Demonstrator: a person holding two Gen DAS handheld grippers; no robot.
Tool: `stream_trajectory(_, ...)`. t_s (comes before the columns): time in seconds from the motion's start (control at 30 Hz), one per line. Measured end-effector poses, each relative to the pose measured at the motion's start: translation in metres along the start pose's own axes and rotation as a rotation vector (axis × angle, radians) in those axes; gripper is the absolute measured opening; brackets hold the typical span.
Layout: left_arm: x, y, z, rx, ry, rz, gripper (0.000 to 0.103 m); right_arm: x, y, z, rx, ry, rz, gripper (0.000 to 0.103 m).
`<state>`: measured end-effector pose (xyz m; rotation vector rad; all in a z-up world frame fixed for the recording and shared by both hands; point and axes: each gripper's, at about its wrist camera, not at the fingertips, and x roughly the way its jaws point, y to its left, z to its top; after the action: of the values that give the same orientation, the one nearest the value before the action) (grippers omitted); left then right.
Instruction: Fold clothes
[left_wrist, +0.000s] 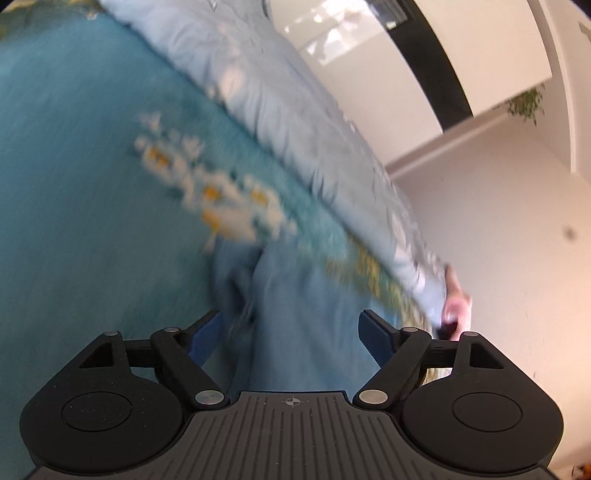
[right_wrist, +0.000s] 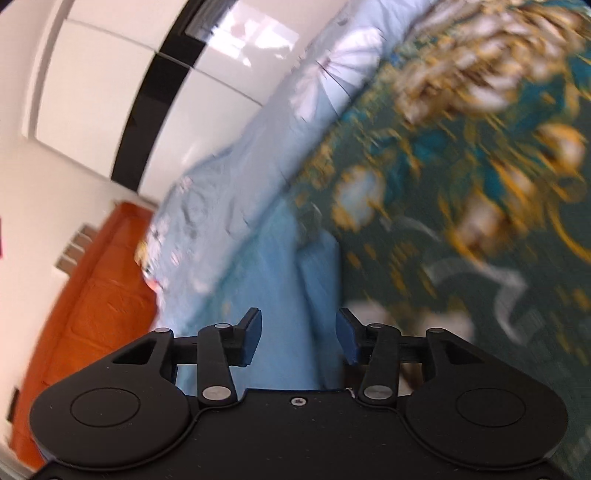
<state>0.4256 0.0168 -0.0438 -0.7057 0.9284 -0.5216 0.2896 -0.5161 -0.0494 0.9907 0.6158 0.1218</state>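
The left claw (left_wrist: 290, 338) has its two blue-padded fingers (left_wrist: 373, 338) spread wide apart, and a soft light-blue cloth garment (left_wrist: 291, 332) runs up between them. Whether the pads touch the fabric cannot be told through the blur; nothing is pinched. The right claw (right_wrist: 298, 338) is also apart, narrower than the left, with the same light-blue garment (right_wrist: 284, 295) lying between its fingers and stretching forward from them.

Taking the garment as the landmark: it lies in loose, bunched ridges on a teal bedspread with white and gold flower print (left_wrist: 74, 166), which surrounds it on the near sides. Beyond the garment runs a pale blue-grey quilt with a faint floral pattern (left_wrist: 280, 99), lying as a long band along the bed's far side. Past the quilt stand a glossy white wardrobe with a black strip (right_wrist: 147, 92) and, lower, an orange-brown floor (right_wrist: 92, 295). To the garment's right in the left view, a person's hand (left_wrist: 456, 308) shows by the quilt's end.

As for progress, the garment looks rumpled and narrow rather than laid flat, with no neat square edge visible, so the folding appears to be early or mid-way. Spreading, creasing and stacking seem still to come.
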Motion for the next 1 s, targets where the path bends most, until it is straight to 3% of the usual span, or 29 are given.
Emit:
stream_trajectory(0.13, -0.003, 0.008, -0.028, 0.015, 0.052, -0.007, 0.079, -0.001, -0.008, -0.016, 0.004, 0.026, 0.014, 0.046)
stream_trajectory(0.27, 0.000, 0.007, -0.037, 0.000, 0.054, -0.037, 0.079, 0.012, -0.006, -0.021, 0.018, 0.059, 0.071, 0.047)
stream_trajectory(0.53, 0.009, -0.008, -0.050, -0.011, 0.028, -0.041, 0.081, 0.019, -0.002, -0.027, 0.053, 0.021, 0.084, 0.047)
stream_trajectory(0.6, 0.012, -0.011, -0.054, -0.019, 0.014, -0.040, 0.080, 0.020, 0.000, -0.029, 0.059, 0.018, 0.079, 0.039)
stream_trajectory(0.63, 0.013, -0.013, -0.056, -0.022, 0.010, -0.037, 0.075, 0.021, 0.000, -0.030, 0.069, 0.020, 0.076, 0.036)
stream_trajectory(0.7, 0.017, -0.016, -0.060, -0.035, 0.011, -0.020, 0.040, 0.019, 0.000, -0.032, 0.090, 0.009, 0.064, 0.026)
stream_trajectory(0.77, 0.013, -0.018, -0.062, -0.045, -0.002, -0.002, 0.027, 0.017, 0.000, -0.034, 0.111, -0.002, 0.054, 0.018)
stream_trajectory(0.87, 0.004, -0.022, -0.065, -0.050, -0.028, 0.015, 0.014, 0.010, 0.004, -0.035, 0.121, -0.014, 0.045, 0.011)
stream_trajectory(1.0, -0.010, -0.028, -0.069, -0.056, -0.061, 0.032, 0.010, -0.005, 0.015, -0.039, 0.093, -0.021, 0.057, 0.009)
